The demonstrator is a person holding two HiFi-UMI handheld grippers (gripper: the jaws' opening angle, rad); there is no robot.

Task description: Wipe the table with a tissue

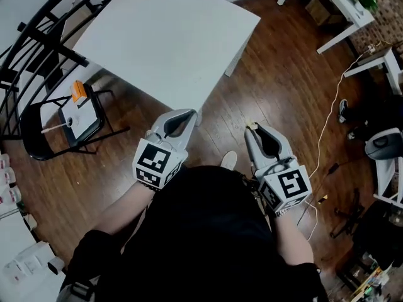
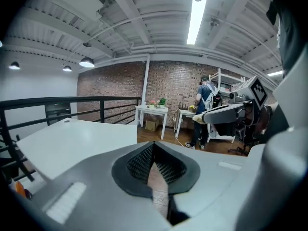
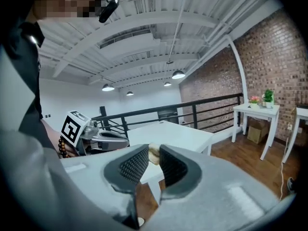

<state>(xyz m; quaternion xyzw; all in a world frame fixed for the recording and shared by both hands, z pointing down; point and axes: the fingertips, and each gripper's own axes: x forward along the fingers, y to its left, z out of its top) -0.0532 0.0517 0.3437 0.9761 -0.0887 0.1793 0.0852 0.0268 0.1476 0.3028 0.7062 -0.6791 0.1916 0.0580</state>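
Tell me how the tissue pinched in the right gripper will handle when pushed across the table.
Probably soft and floppy: the tissue sits crumpled between the right gripper's pads. Likely very light, so it may drag loose on the white table.

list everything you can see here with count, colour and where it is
table: one, white, bare top, ahead of the person
folding chair: one, black, left of the table, small items on its seat
railing: one, black, beyond the table
side tables: at least two, white, by the brick wall
cable: one, white, on the wood floor at right
bystander: one, blue top, by the far tables
tissue: one, pale, between the right gripper's jaws
left gripper: one, grey, shut, empty
right gripper: one, grey, closed on the tissue
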